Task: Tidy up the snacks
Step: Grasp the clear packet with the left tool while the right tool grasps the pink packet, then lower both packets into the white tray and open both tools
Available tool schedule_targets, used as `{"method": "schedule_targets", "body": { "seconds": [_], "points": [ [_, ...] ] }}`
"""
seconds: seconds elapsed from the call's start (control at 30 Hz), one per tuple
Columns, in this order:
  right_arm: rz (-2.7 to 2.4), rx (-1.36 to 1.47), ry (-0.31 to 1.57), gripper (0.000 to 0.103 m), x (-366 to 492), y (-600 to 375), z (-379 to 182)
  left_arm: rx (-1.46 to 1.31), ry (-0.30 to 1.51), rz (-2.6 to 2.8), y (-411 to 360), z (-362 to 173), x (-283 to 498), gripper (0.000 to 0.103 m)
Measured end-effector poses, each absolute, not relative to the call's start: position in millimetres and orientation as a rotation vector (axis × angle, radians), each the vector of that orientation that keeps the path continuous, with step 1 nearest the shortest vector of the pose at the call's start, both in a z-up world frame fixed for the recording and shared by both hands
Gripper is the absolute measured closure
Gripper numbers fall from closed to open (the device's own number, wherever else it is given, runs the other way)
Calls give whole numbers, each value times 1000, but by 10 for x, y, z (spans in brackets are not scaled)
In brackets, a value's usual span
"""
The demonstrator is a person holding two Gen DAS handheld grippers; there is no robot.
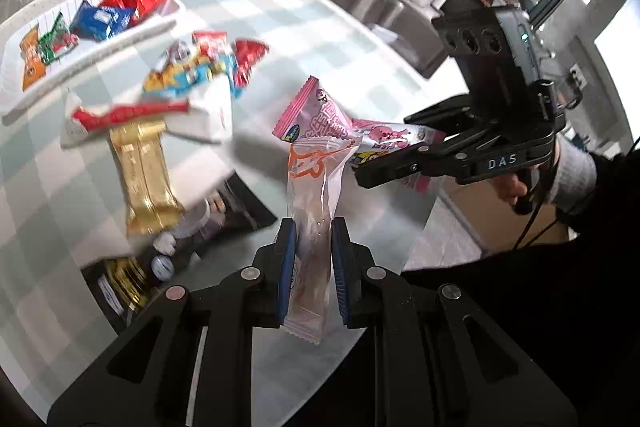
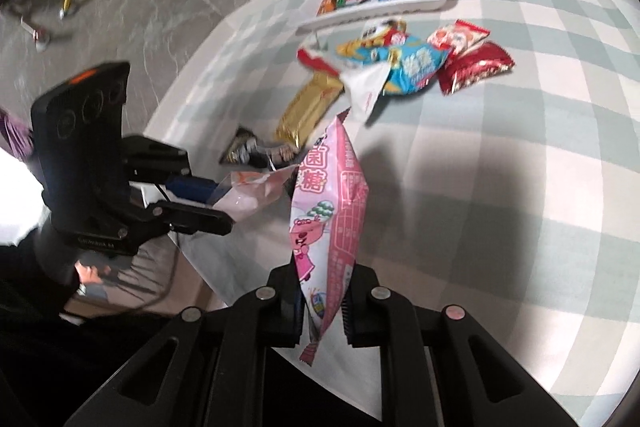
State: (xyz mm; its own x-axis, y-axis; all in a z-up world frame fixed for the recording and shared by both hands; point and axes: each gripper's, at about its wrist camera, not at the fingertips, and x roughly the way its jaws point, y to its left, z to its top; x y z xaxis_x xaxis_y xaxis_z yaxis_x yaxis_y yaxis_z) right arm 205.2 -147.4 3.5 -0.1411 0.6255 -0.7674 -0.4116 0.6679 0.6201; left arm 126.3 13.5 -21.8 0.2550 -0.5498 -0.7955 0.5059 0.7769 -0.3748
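Left wrist view: the left gripper point(image 1: 313, 267) squeezes a clear snack packet point(image 1: 314, 211) between its two blue fingers point(image 1: 287, 267). The packet sticks up past the fingertips and hangs out below them too. Off to the right, the right gripper point(image 1: 390, 161) pinches a pink candy bag point(image 1: 320, 117).

Right wrist view: the pink candy bag point(image 2: 330, 211) stands squeezed between the right gripper's point(image 2: 322, 301) black fingers, rising far past the tips. To the left, the left gripper point(image 2: 204, 203) holds the clear snack packet point(image 2: 252, 195) tight.

Two grippers, each clamped on a snack packet

Left gripper point(image 1: 313, 269) pinches a clear orange-printed packet point(image 1: 314, 195); right gripper point(image 1: 390, 169) pinches a pink packet point(image 1: 320, 115), above the table's point(image 1: 280, 7) near edge.
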Motion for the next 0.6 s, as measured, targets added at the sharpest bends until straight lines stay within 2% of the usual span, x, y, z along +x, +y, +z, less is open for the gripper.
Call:
{"method": "schedule_targets", "body": {
  "seconds": [0.33,0.6],
  "points": [
    [890,336,1402,87,2703,-1329,196,-168,1024,-634,679,148,1728,87],
    [872,336,1365,87,3294,-1075,258,-297,990,-528,1340,206,2414,87]
  ]
}}
